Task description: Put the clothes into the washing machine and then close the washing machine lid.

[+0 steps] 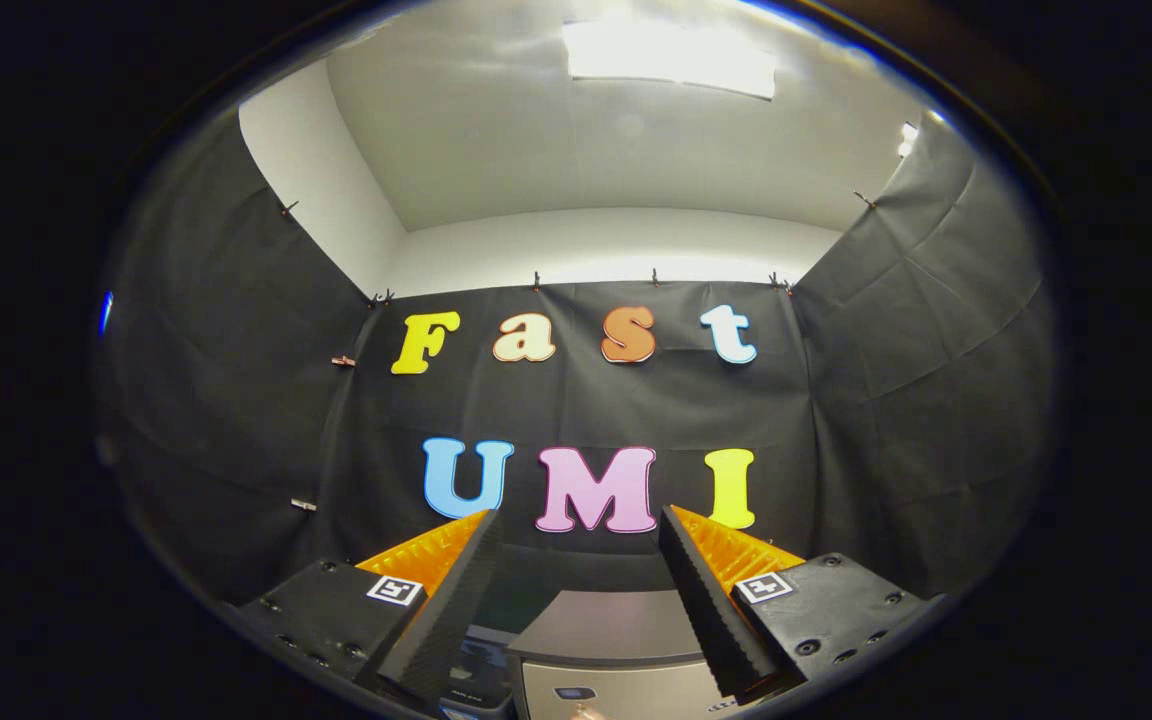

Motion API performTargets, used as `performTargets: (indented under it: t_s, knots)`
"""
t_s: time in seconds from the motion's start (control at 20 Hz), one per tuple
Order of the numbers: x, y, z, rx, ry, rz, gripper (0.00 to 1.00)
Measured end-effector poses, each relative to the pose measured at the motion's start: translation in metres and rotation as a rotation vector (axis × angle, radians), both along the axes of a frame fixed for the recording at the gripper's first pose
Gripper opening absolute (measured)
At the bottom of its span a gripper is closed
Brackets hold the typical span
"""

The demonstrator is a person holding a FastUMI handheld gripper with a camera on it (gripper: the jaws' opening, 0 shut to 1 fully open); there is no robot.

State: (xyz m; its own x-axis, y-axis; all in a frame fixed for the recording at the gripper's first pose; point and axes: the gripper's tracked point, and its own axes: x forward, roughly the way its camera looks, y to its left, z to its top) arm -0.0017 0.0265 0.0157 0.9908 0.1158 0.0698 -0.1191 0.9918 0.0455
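The jaws of the gripper [576,525] stand wide apart with nothing held between them, their ridged inner faces turned toward each other and their tips pointing up and forward at the black cloth wall [586,400] of the booth. Each finger carries a small square black-and-white marker [395,590] on its outer block, one on the left and one on the right. In the gap between the fingers, low and close to the camera, sits the washing machine [608,650], seen from above and in front: a grey flat top panel that looks like the lid lying down, though whether it is fully closed cannot be told from this angle, and below it a pale front face with a small dark control window [573,692]. Just left of the machine, partly hidden behind the left finger, lies a dark object [476,672] too obscured to identify. No clothes can be made out anywhere near the jaws or on the machine. Beyond the fingers the black cloth runs across the back and folds round both sides, pinned along its upper edge by small clips [536,280]. Above it rise white walls and a white ceiling with a bright rectangular light panel [671,60].
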Motion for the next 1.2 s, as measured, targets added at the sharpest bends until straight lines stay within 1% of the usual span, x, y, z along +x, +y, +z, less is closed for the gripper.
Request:
performTargets:
  t_s: [0.15, 0.45, 0.75, 1.2]
  knots:
    - [-0.001, -0.001, 0.002, 0.009, -0.007, -0.007, 0.97]
    - [0.002, -0.001, -0.004, -0.016, 0.012, -0.016, 0.97]
    - [0.003, 0.002, -0.004, -0.011, 0.014, -0.009, 0.97]
    - [0.01, -0.002, -0.013, -0.016, 0.045, -0.036, 0.97]
